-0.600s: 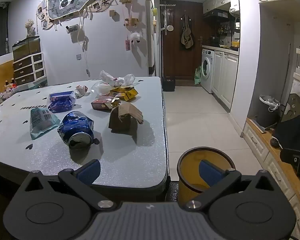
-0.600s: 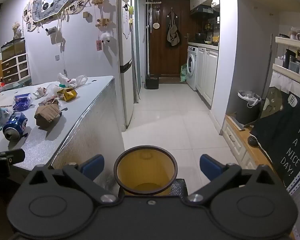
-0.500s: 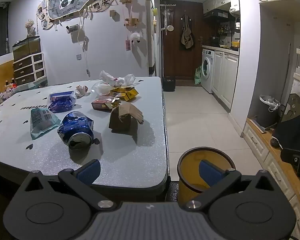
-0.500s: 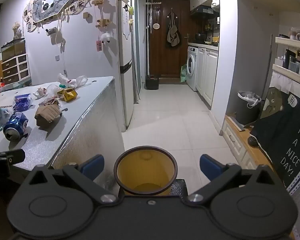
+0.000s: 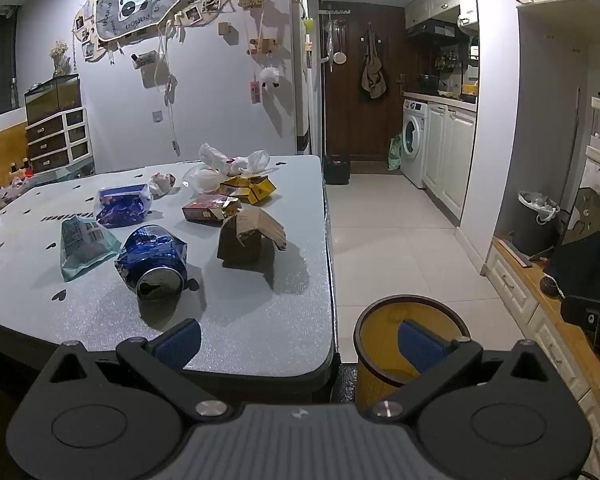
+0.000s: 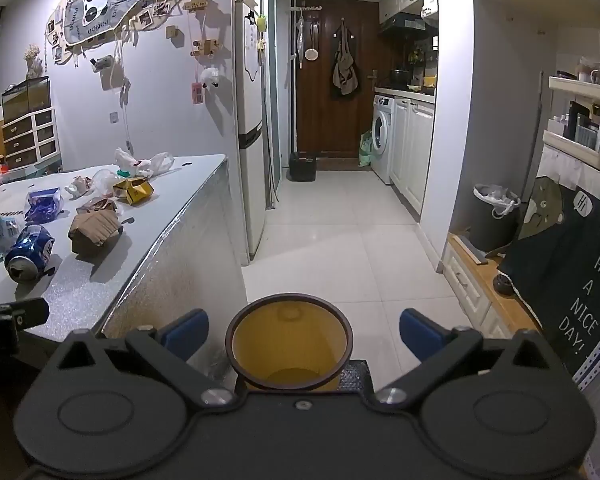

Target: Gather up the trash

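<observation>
Trash lies on the grey table: a crushed blue can, a brown cardboard box, a teal packet, a blue bag, a red box, a yellow box and white plastic bags. A yellow bin stands on the floor by the table's right corner. My left gripper is open and empty at the table's near edge. My right gripper is open and empty above the bin. The can and cardboard box show at its left.
A fridge stands behind the table. A white-tiled corridor leads to a washing machine and a dark door. A second lined bin and a low cabinet are at the right.
</observation>
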A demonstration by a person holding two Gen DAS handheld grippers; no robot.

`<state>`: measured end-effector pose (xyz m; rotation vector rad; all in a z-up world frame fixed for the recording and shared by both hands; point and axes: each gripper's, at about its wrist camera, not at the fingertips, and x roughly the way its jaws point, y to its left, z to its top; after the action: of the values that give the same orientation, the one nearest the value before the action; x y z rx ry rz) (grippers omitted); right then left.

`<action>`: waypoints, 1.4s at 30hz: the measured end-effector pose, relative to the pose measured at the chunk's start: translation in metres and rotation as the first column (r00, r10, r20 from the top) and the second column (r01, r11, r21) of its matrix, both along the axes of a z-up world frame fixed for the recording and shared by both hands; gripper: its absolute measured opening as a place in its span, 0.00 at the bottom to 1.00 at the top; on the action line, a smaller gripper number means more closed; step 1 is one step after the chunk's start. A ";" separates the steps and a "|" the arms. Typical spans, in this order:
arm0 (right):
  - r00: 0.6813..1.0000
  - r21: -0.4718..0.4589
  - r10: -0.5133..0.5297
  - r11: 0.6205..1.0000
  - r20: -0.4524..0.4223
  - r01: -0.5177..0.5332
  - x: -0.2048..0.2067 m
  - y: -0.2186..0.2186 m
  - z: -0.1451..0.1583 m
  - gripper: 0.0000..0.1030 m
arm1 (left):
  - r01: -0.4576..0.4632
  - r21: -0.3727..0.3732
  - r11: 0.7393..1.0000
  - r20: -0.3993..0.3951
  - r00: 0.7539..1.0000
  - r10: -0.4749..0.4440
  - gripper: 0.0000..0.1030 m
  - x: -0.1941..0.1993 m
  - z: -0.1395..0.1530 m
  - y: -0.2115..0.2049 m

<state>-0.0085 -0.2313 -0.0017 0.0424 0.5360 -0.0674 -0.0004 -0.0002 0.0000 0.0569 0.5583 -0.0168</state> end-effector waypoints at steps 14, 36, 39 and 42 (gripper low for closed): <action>1.000 -0.003 0.000 1.000 0.001 0.000 0.000 0.000 0.000 1.00 | 0.000 -0.001 1.000 -0.002 1.000 0.000 1.00 0.001 0.004 -0.002; 1.000 -0.007 -0.001 1.000 0.002 0.001 0.000 0.001 0.000 1.00 | -0.001 0.003 1.000 0.001 1.000 0.001 1.00 0.000 0.006 -0.003; 1.000 -0.007 -0.001 1.000 0.002 0.001 -0.001 0.001 0.000 1.00 | -0.001 0.003 1.000 0.001 1.000 0.001 1.00 0.000 0.006 -0.003; 1.000 -0.008 -0.001 1.000 0.001 0.001 0.000 0.001 0.000 1.00 | -0.001 0.003 1.000 0.002 1.000 0.001 1.00 0.000 0.006 -0.003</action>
<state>-0.0089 -0.2305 -0.0018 0.0348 0.5343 -0.0700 0.0000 -0.0031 0.0058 0.0597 0.5562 -0.0150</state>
